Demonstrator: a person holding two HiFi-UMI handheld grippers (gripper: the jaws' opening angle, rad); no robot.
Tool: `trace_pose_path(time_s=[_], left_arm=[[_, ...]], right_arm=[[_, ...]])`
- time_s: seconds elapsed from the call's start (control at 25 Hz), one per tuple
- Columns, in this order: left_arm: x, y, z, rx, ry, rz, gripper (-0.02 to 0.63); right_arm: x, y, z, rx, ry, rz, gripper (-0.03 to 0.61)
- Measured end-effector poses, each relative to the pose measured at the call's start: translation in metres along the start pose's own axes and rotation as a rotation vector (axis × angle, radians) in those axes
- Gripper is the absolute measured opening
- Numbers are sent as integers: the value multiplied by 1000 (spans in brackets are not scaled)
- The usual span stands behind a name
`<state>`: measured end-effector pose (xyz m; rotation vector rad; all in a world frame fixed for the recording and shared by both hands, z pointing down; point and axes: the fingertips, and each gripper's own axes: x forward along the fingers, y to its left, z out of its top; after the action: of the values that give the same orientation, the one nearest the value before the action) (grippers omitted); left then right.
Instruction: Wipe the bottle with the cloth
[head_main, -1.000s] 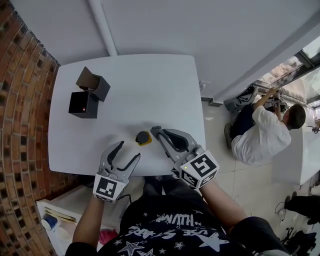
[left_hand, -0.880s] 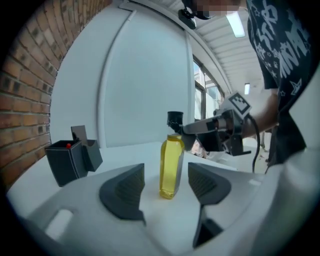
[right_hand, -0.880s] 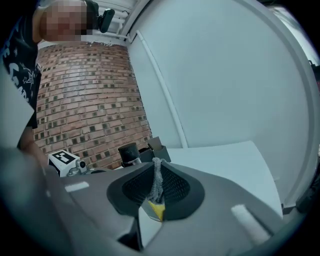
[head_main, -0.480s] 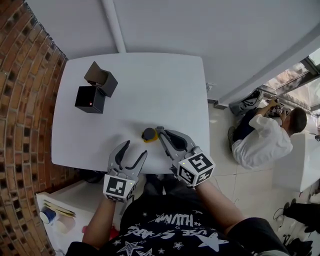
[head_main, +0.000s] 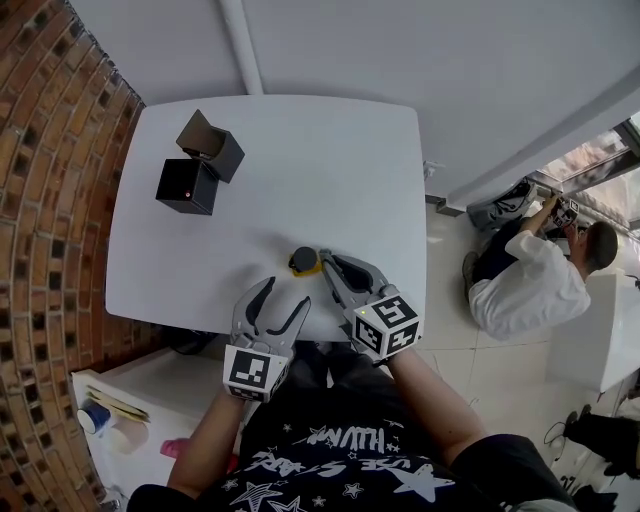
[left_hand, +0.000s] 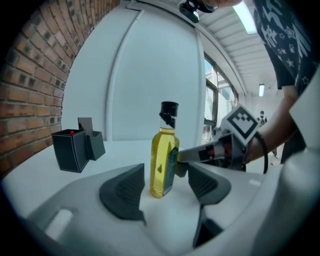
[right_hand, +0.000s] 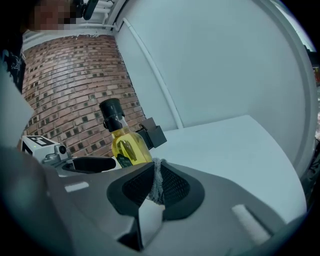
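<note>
**Item 1: bottle** (left_hand: 164, 155). Clear body, filled nearly to the neck with yellow liquid. It has a black cap and a dark label down one side. It stands upright on the white table (head_main: 270, 180), near the front edge, well apart from the two black boxes (head_main: 198, 168) at the far left.

**Item 2: my left claw** (head_main: 285, 296). Jaws apart, holding nothing. The bottle stands ahead, in line with the gap, and neither pad touches it.

**Item 3: my right claw** (head_main: 330, 262). Jaws clamped together on the grey cloth (right_hand: 158, 184), which shows only as a thin bunched edge between the pads. The tip is just beside the bottle's labelled side. I cannot tell whether it touches.
</note>
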<state>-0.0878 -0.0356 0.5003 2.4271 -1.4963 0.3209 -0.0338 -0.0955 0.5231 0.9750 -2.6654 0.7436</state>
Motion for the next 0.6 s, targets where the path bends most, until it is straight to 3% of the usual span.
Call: trace_pose_path(time_s=[0.24,0.52,0.6], left_arm=[[4,0,4,2,-25,92,276],[26,-6,-2,-5,-43,257,279],[31,-6,-1,-3,-54,319,311]], right_arm=[[-12,-10,4,-35,-16,-25,41],[-49,-28,14,-43,-45,-60,41],[-57,-33,15,-43,-50,-63,41]])
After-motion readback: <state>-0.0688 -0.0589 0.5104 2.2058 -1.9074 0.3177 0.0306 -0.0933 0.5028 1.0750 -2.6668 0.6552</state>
